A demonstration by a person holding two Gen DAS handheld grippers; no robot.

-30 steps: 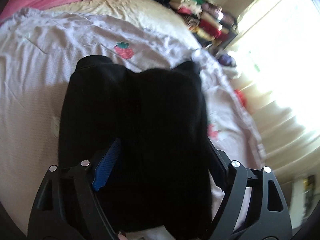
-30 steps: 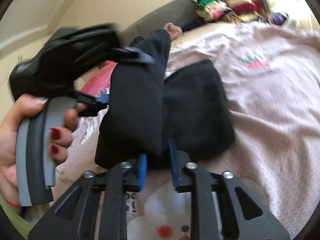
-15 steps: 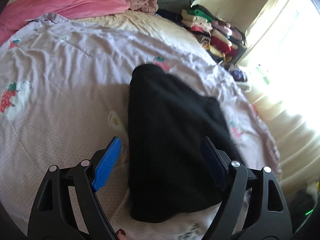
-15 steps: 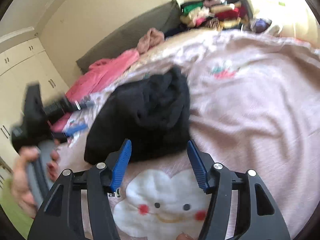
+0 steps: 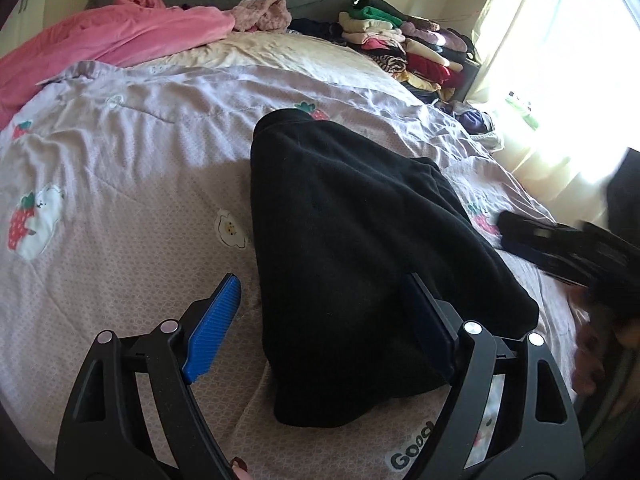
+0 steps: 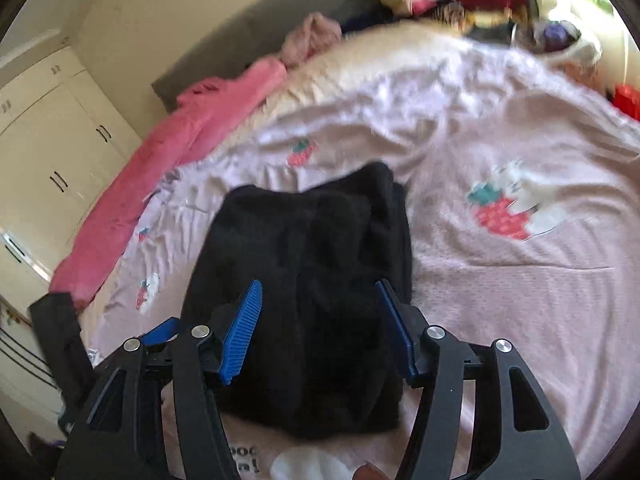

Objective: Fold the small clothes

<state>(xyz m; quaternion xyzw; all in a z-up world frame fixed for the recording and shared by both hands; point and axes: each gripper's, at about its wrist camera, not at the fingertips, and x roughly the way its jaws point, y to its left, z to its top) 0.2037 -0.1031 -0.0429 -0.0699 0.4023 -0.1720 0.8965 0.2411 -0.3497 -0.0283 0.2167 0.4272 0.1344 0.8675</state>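
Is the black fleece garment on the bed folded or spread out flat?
Folded. The black fleece garment lies as a compact bundle on the lilac strawberry-print bedspread, with layered edges stacked along its far end and no sleeves or legs extending.

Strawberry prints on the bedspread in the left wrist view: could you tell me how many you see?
4: far left edge, left beside a white animal, behind the black garment, right of it. Others may be hidden.

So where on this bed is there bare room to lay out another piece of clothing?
Bare sheet lies between the folded black garment and the pink blanket, and on the garment's other side around the big strawberry print. The far corner by the stacked folded clothes is crowded.
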